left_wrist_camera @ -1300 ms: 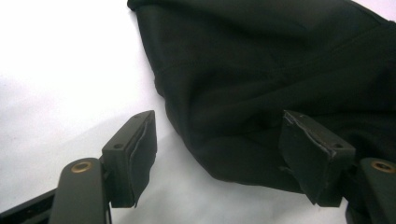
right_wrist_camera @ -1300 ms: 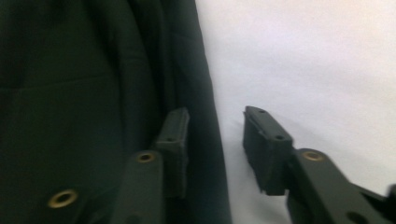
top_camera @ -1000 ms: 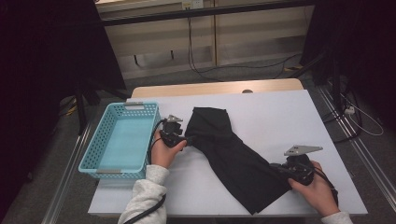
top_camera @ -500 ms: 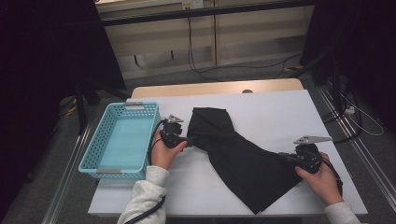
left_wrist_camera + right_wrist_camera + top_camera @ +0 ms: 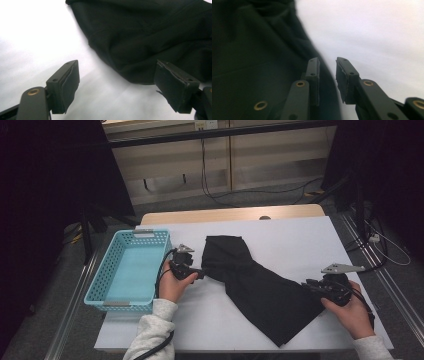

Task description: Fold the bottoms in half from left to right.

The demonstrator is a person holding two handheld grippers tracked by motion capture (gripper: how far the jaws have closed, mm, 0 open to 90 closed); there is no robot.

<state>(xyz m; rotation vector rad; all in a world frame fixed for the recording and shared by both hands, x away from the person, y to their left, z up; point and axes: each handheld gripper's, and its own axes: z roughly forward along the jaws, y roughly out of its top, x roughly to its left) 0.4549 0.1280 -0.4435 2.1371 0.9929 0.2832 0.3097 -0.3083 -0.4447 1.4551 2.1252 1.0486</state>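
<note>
A: High view – black fabric garment (image 5: 260, 290) lies diagonally on white tabletop (image 5: 300, 240), spread but not folded; turquoise plastic basket (image 5: 129, 272) beside it has nothing in it.

B: Jaws?

A: Left gripper (image 5: 116, 82) jaws wide apart, nothing between, cloth edge just ahead. Right gripper (image 5: 327, 75) jaws have just been opening, narrow gap, cloth alongside, not pinched.

B: So stretching prob. done; folding & binning left. Room?

A: Dim; cables on floor, dark drapes at sides.

Black cloth (image 5: 260, 285), plain; white table (image 5: 300, 240); light blue basket (image 5: 107, 265), holed walls; black grippers; white sleeves
</note>
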